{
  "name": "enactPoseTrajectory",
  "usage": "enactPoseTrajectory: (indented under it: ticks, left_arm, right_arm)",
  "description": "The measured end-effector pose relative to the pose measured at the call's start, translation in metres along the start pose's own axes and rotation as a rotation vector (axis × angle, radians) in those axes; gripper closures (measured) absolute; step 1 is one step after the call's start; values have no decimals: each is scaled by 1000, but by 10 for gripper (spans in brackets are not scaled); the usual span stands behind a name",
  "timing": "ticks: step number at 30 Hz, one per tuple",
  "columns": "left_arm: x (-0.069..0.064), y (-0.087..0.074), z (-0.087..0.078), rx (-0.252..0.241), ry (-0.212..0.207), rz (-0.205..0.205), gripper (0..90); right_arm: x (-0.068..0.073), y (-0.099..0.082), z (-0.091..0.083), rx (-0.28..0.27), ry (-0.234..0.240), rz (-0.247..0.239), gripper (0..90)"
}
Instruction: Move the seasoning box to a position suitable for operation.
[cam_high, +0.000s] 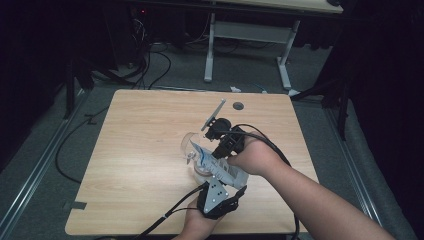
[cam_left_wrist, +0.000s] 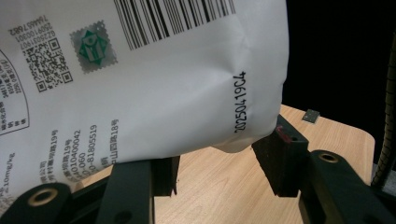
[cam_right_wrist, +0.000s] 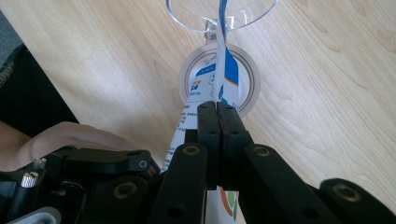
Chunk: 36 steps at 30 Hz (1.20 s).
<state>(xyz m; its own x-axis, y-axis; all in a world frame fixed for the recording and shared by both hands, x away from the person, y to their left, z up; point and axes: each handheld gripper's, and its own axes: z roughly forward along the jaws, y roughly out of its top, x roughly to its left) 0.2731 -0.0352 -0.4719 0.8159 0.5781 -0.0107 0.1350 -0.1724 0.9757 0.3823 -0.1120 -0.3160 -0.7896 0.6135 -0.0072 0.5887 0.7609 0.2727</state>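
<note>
White pouch (cam_left_wrist: 140, 79) is clamped by both grippers' jaws, left (cam_left_wrist: 219, 172) wider, right (cam_right_wrist: 218, 126) pinched tight.

From above our own side of the table (cam_high: 150, 150) we look forward and down, far enough back to take in the whole tabletop and the floor beyond. Our left gripper (cam_left_wrist: 215, 172) camera sits very close under the white pouch (cam_left_wrist: 154, 79), looking along its jaws and out across the far table edge. Our right gripper (cam_right_wrist: 218, 116) camera looks steeply down along its closed jaws, close to the wood. All three views share the pouch and the tabletop; the clear glass (cam_right_wrist: 219, 14) appears in the high and right views
</note>
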Motion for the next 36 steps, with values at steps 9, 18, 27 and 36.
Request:
enactPoseTrajectory:
  ticks: [9,18,27,36]
  left_arm:
    - [0,0,0,-4,1,-3,535]
    - [0,0,0,-5,1,-3,535]
    - [0,0,0,-6,1,-5,535]
    - [0,0,0,-7,-1,-7,535]
  right_arm:
    - [0,0,0,-1,0,-2,896]
    - [0,0,0,-2,1,0,895]
    - [0,0,0,-2,1,-6,896]
    - [1,2,3,2,-1,-8,895]
